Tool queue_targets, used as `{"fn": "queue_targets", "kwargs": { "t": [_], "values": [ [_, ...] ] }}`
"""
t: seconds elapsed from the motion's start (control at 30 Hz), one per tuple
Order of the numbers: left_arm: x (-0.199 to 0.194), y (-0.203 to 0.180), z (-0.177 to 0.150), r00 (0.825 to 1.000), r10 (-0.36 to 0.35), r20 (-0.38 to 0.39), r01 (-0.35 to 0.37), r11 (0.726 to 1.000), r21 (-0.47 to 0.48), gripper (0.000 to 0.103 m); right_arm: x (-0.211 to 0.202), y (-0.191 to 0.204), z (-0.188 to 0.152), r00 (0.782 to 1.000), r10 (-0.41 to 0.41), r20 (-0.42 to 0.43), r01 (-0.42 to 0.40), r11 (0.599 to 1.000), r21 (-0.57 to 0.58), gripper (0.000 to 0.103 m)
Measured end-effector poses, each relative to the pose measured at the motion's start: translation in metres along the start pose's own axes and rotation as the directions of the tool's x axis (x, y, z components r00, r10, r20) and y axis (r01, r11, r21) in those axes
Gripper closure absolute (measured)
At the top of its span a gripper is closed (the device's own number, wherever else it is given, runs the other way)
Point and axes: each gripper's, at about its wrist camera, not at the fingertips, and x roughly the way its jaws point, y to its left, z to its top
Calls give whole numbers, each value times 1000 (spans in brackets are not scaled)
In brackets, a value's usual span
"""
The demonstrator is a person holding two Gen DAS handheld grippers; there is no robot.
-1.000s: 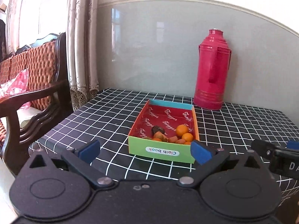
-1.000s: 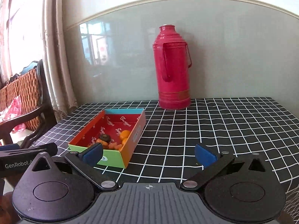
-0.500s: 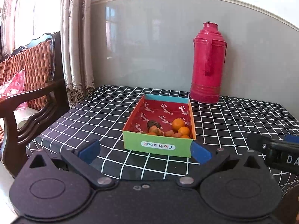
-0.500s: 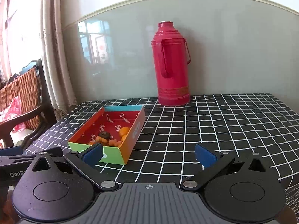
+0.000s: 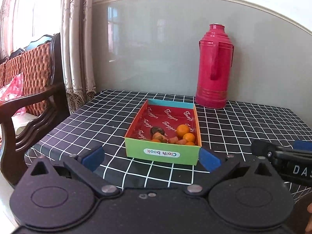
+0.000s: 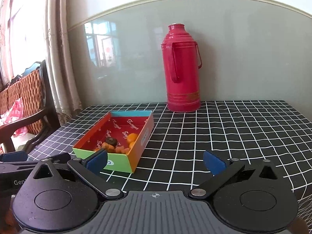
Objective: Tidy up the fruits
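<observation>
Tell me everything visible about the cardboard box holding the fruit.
The shallow open-topped cardboard box sits flat on the black-and-white checked tablecloth. Its near wall is green with a "Cloth book" label that reads upside down, the far wall blue, the right side orange, the inside red with white script. Small orange fruits and one dark piece cluster at its near end. No fingers touch it.

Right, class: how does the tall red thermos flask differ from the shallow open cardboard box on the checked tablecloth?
The tall red thermos flask stands upright and capped; the shallow open cardboard box lies flat, uncovered. The flask is one colour; the box has green, orange and blue walls. Only the box shows contents: small orange fruits. Both rest on the checked tablecloth.
</observation>
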Motion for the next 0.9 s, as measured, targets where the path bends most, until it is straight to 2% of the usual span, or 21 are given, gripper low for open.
{"fn": "queue_targets", "kwargs": {
  "t": [0.9],
  "values": [
    [1,-1,0,1000,0,-1,0,1000,-3,6,0,-2,0,999,-32,7,32,999,3,0]
  ]
}}
